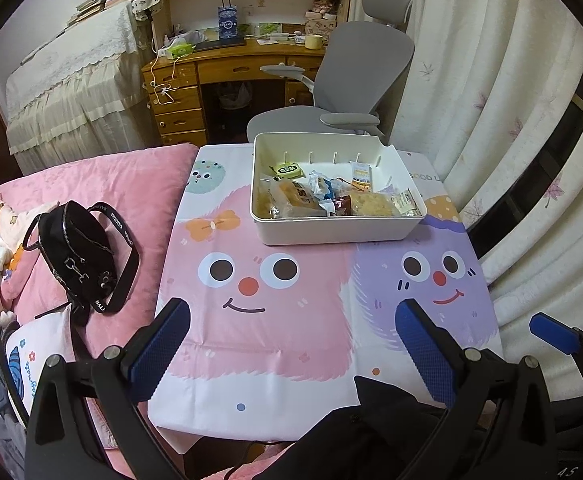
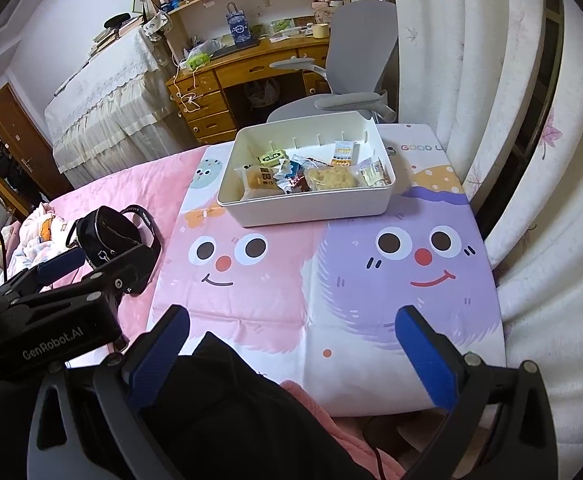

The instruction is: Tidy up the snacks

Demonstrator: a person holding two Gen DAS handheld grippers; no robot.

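Both grippers were held back at the near edge of the table (image 1: pixel 291 340), well apart from the white bin (image 1: pixel 331 224); this was judged a stand-off position, with nothing left loose on the cartoon-printed tablecloth (image 2: pixel 331 280) to collect. The left gripper (image 1: pixel 291 344) had its blue-padded fingers (image 1: pixel 159 348) spread wide and held nothing. The right gripper (image 2: pixel 295 348) was likewise spread wide and empty, its tips over the near part of the cloth.

The bin stood at the far middle of the table, upright, squarely on the cloth, near the grey chair (image 1: pixel 355 80) beyond it. The snacks (image 1: pixel 331 196) lay inside it, piled toward its near wall, which was judged to show that gathering was largely complete.

Appearance of the contents: small wrapped packets, mostly clear or foil. A pale bread-like piece in clear wrap (image 2: pixel 259 182) lay at the near left, a crumbly yellow cake in clear wrap (image 2: pixel 333 178) at the near right, a green-labelled packet (image 2: pixel 271 157) farther back, and an orange-and-white packet (image 2: pixel 343 153) leaned on the far wall. Print on the wrappers was too small to read.

A black bag (image 1: pixel 75 240) lay on the pink bedding (image 1: pixel 139 184), left of the table.
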